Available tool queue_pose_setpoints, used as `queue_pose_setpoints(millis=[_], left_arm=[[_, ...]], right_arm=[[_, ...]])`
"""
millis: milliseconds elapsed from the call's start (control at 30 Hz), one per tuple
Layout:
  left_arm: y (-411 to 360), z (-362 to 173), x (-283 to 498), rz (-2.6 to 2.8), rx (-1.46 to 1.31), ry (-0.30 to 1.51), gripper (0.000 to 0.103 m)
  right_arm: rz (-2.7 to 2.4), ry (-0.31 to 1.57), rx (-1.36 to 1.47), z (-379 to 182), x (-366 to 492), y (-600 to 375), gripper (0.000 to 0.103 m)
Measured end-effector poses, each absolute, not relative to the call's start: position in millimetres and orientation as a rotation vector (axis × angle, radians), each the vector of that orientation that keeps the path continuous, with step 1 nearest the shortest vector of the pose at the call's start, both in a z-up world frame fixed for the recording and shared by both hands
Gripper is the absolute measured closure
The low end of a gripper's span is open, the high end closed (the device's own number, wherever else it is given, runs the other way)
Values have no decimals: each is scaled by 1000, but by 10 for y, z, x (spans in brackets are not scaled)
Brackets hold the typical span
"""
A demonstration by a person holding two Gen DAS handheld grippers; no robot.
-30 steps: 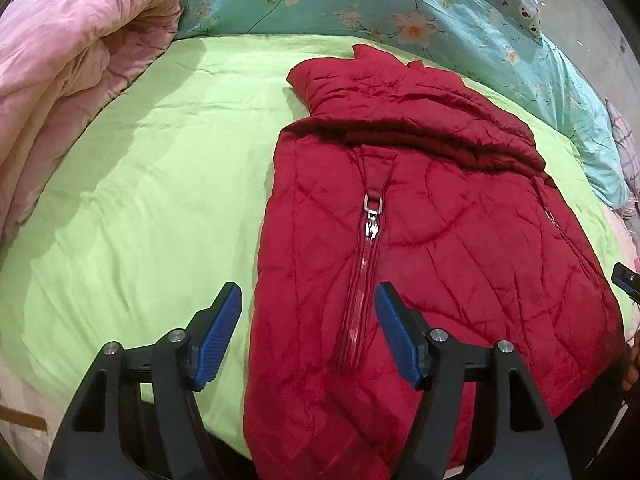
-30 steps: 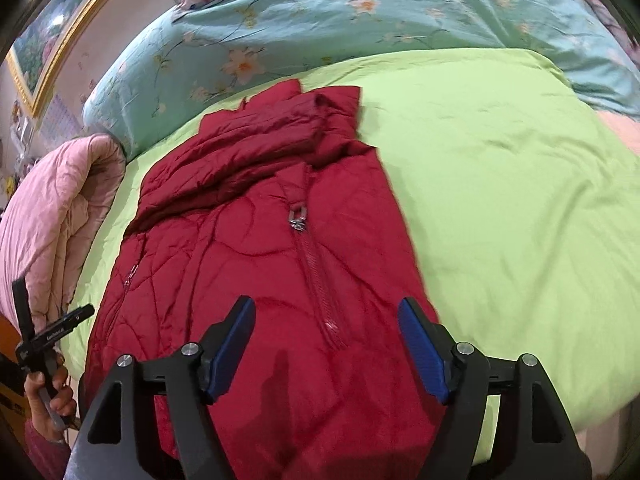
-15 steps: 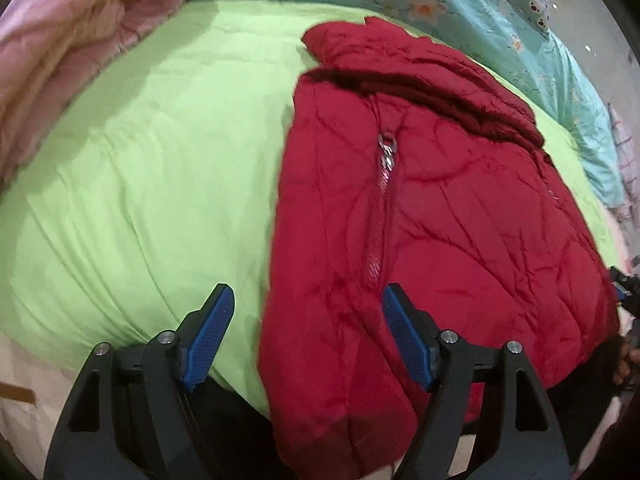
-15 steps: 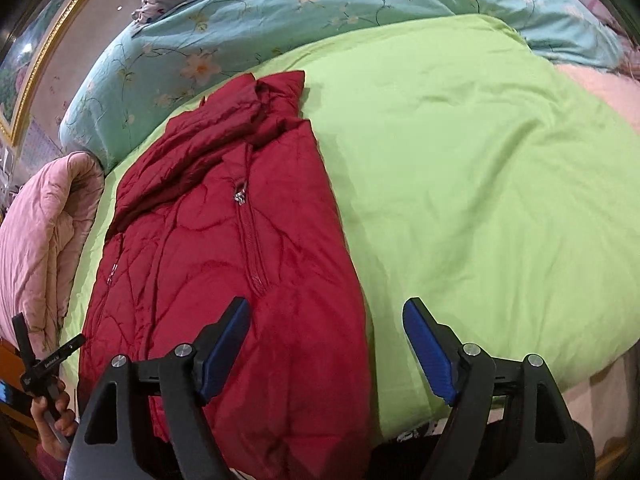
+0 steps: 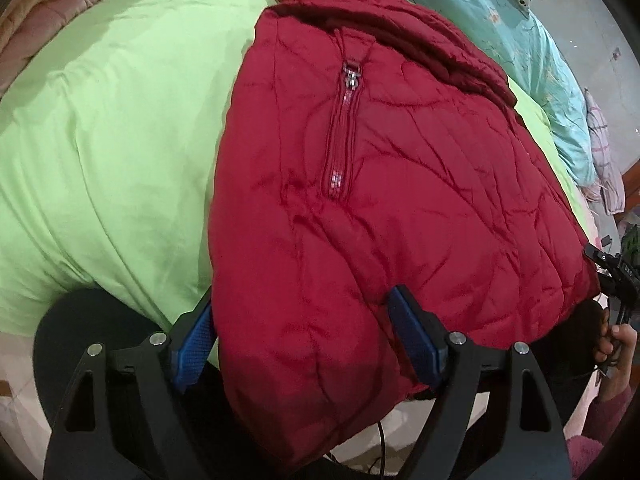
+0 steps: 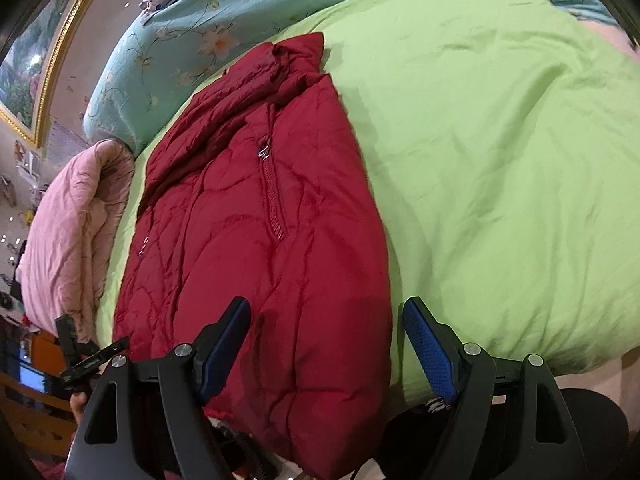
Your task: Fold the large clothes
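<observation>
Lying zipped on the green bedcover (image 5: 100,120), the red jacket (image 5: 360,200) has its hem corners between both spread tongs: left (image 5: 304,344) just widening, right (image 6: 326,352).

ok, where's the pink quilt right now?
The pink quilt lies bunched at the left edge of the right wrist view, left of the red jacket and below the floral duvet; the left wrist view catches it top left.

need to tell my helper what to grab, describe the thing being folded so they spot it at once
Start at the wide lime-green bedspread. On it lies a dark red quilted jacket, hem hanging off the near edge. Unlike the pink quilt and floral teal bedding, it has a short zipper.
</observation>
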State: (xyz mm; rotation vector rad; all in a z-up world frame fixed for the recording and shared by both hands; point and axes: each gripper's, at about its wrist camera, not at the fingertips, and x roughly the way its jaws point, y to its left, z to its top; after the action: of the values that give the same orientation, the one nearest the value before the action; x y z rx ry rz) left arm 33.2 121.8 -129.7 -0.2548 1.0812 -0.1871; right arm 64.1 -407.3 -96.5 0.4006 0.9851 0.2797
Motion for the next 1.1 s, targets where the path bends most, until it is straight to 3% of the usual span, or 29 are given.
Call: queue_pose_setpoints(millis=[333, 367, 500, 533, 567, 633, 1100], left_arm=[[1216, -1379, 308, -199, -266, 1101, 21], [1199, -1370, 309, -199, -252, 1096, 27], [1079, -1294, 244, -202, -161, 1055, 53], [1060, -1267, 235, -219, -156, 1047, 69], [1060, -1241, 231, -227, -157, 1043, 76], [1000, -1132, 225, -223, -127, 1015, 82], [900, -462, 336, -251, -99, 839, 86]], right_arm=[[370, 1033, 408, -1059, 558, -3911, 26], [368, 1033, 399, -1057, 557, -3896, 28], [360, 1027, 355, -1021, 534, -3810, 57], [363, 1023, 356, -1004, 532, -3801, 64], [365, 1017, 355, -980, 526, -3791, 67], [369, 1001, 353, -922, 521, -3764, 74], [445, 849, 364, -360, 536, -3556, 81]])
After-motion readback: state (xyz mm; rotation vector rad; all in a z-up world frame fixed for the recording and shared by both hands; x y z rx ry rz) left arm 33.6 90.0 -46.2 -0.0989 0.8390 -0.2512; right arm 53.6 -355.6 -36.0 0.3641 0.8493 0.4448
